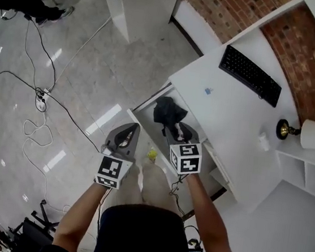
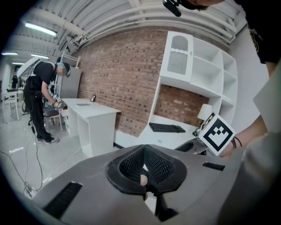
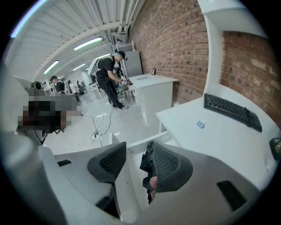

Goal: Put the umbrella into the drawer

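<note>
1 umbrella (image 1: 168, 111) in 1 drawer (image 1: 148, 101) | 2 tools: left tool (image 1: 128, 130) together, right tool (image 1: 177, 130) apart, empty

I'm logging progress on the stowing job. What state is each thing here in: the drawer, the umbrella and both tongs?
Drawer: pulled open.
Umbrella: folded, lying inside the drawer, gripped by neither tongs.
Left tongs: shut, empty.
Right tongs: open, nothing between the jaws, held above the drawer.
</note>
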Available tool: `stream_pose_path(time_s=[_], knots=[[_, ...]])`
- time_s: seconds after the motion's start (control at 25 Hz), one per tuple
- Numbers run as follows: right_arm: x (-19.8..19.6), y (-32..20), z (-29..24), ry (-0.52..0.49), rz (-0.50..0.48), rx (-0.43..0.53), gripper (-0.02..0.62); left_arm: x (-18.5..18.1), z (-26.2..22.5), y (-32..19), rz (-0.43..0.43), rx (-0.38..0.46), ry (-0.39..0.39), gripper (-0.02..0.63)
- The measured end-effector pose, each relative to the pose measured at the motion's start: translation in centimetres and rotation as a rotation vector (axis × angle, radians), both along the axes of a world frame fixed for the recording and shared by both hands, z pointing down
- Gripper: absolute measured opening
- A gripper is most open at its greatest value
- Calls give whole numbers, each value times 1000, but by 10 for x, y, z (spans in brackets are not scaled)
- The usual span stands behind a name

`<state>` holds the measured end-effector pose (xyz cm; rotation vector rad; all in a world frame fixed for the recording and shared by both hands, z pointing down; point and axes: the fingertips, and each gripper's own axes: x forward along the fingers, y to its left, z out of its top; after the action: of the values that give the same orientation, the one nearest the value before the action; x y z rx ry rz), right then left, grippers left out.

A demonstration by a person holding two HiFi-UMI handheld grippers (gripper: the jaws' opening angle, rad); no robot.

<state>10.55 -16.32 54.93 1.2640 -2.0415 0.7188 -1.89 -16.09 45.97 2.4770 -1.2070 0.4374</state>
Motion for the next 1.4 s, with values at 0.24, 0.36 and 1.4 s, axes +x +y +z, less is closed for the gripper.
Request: stream_pose_path(time_s=[0.24, 0.36, 1.4], knots=[[3, 23, -109, -84, 19, 170, 152, 7, -86, 23, 78, 88, -14, 17], [7, 23, -160, -84, 35, 276, 116, 16, -119, 25, 137, 171, -51, 17], [95, 76, -385, -34, 297, 809, 0, 41, -262, -5, 233, 440, 67, 17]])
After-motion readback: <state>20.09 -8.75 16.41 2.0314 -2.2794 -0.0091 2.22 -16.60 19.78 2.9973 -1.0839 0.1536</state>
